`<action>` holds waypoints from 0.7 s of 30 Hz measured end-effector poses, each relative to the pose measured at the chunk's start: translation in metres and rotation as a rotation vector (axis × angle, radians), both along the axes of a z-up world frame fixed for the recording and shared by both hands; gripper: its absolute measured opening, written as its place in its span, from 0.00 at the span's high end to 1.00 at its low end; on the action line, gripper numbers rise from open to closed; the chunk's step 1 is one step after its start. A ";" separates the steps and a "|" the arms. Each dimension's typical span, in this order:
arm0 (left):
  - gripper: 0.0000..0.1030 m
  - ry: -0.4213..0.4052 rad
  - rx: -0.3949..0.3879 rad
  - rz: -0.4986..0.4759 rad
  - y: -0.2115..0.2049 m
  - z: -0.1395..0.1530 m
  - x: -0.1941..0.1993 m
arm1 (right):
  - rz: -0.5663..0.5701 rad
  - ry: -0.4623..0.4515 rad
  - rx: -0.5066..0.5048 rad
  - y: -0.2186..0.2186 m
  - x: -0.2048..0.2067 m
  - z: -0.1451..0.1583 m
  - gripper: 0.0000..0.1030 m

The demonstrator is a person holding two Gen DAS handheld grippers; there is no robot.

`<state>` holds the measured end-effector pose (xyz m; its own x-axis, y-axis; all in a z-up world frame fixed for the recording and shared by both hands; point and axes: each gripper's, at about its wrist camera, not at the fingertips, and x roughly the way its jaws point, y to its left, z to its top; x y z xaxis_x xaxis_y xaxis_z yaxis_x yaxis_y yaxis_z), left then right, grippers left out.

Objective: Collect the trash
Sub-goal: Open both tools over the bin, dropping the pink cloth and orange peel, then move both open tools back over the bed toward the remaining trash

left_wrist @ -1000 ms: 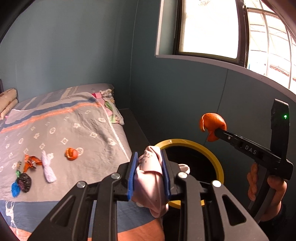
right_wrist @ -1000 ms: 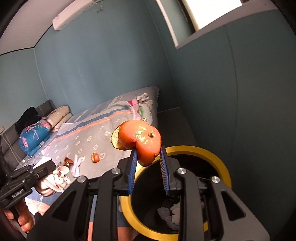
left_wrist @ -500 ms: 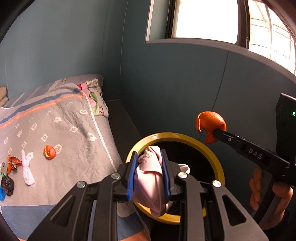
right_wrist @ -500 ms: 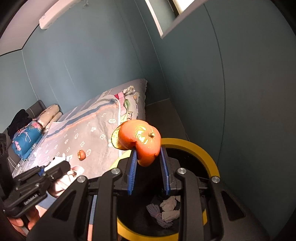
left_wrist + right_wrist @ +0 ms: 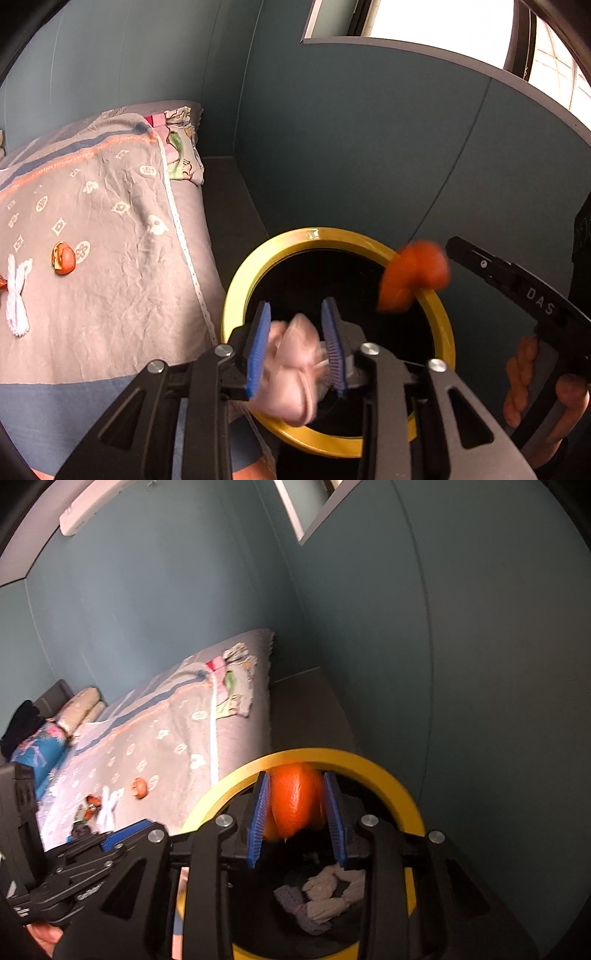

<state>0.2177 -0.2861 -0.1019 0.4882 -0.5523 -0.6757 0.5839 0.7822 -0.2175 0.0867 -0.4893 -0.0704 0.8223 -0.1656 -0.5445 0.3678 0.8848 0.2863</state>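
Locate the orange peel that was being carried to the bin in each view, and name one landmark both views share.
Left wrist view: orange peel, blurred, right of centre over the bin's far rim.
Right wrist view: orange peel, centre, between the open right tool's blue pads.
Shared landmark: the yellow-rimmed bin.

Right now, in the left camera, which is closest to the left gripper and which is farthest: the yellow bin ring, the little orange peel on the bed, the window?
1. Yellow-rimmed black trash bin, right under the left gripper.
2. Small orange peel piece, left, on the grey patterned bedspread.
3. Bright window, top right, farthest.
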 end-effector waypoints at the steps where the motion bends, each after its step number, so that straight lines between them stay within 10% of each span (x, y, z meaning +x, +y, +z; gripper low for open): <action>1: 0.56 -0.008 0.000 0.006 0.001 0.001 -0.001 | -0.008 -0.002 -0.007 0.001 0.000 0.001 0.62; 21: 0.14 -0.127 -0.081 0.159 0.077 0.041 -0.010 | 0.016 -0.056 0.032 0.021 0.006 0.014 0.34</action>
<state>0.2074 -0.2092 -0.0609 0.6517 -0.5120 -0.5597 0.4814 0.8494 -0.2164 0.0924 -0.4685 -0.0560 0.8538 -0.1350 -0.5028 0.3361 0.8805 0.3343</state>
